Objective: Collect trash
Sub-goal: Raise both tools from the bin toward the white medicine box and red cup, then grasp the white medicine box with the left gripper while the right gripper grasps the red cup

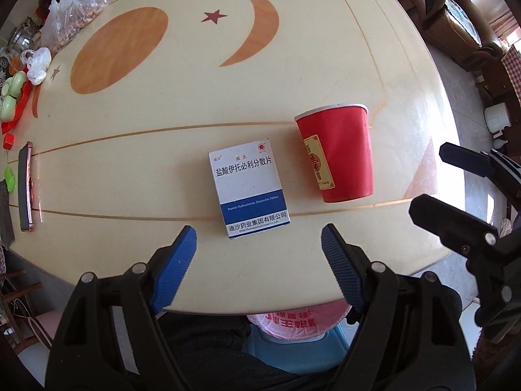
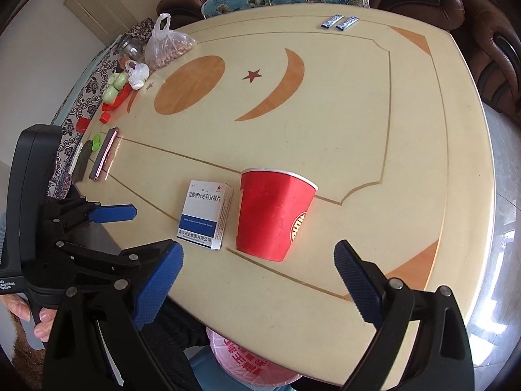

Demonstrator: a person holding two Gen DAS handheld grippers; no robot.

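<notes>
red cup [image 1: 337,153], pink bag [image 1: 298,321] half hidden

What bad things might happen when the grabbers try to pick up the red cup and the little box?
1. The red paper cup stands upright and looks light, so a nudge from the open right gripper might tip it, or a hard squeeze crush it.
2. The medicine box lies flat on the table, so the left gripper may push it along instead of lifting it.
</notes>
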